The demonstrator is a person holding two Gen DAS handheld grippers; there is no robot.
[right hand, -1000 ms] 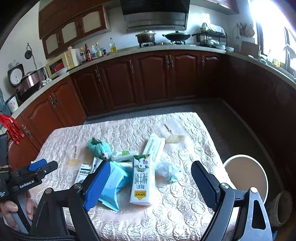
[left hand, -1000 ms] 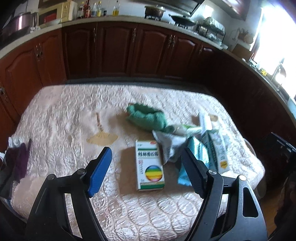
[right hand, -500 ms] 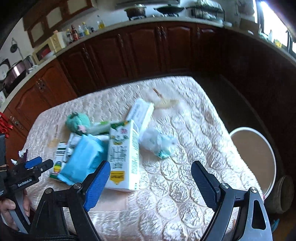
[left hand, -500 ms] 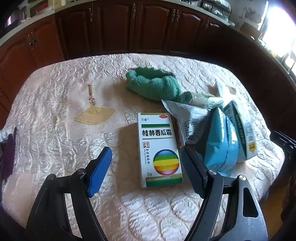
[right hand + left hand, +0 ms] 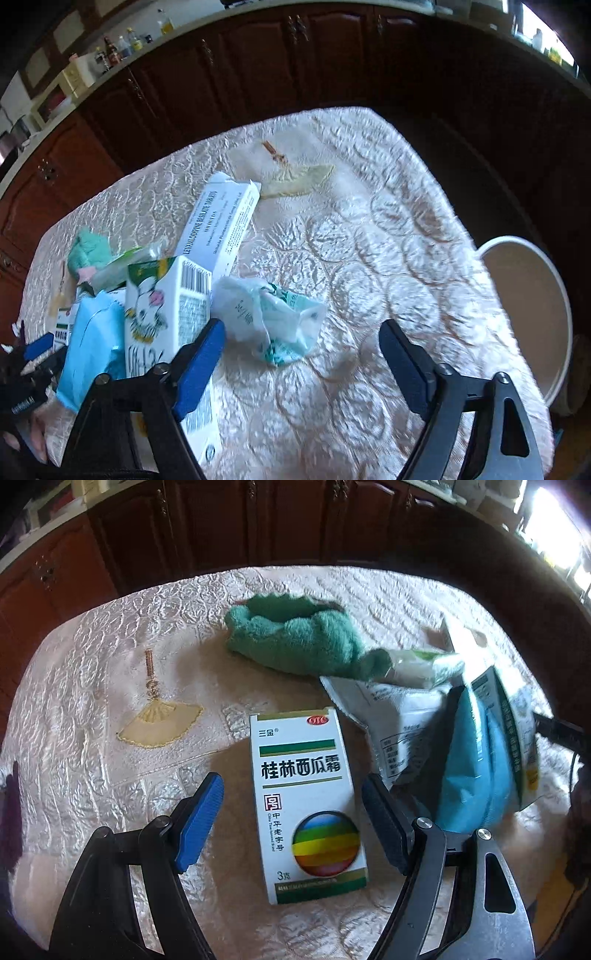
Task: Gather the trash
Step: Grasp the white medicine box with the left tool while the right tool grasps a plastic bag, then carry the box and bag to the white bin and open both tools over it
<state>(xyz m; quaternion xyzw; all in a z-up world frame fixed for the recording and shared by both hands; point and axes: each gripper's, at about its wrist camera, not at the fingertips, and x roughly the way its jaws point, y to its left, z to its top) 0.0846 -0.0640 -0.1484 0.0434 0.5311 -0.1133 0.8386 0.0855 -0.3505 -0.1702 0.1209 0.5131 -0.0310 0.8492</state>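
A white and green medicine box (image 5: 306, 797) with a rainbow disc lies flat on the quilted table cloth (image 5: 92, 716), and my left gripper (image 5: 293, 810) hangs open over it, one finger to each side, pads not touching. To its right lie a white pouch (image 5: 395, 720), a blue packet (image 5: 476, 775) and a carton (image 5: 517, 716). In the right wrist view a crumpled white and green wrapper (image 5: 269, 317) lies just ahead of my right gripper (image 5: 303, 350), whose jaws are closing with nothing between them. A milk carton (image 5: 166, 314) stands by its left finger.
A green towel (image 5: 295, 638) and a long white tablet box (image 5: 221, 221) lie further back. A round white bin (image 5: 528, 314) stands on the floor off the table's right edge. The left gripper (image 5: 33, 354) shows at the right wrist view's lower left. Dark wooden cabinets (image 5: 258, 62) ring the table.
Both grippers have come down and closer to the table. The medicine box now lies between the left fingers. The crumpled wrapper is much nearer the right gripper, whose jaws have narrowed slightly.
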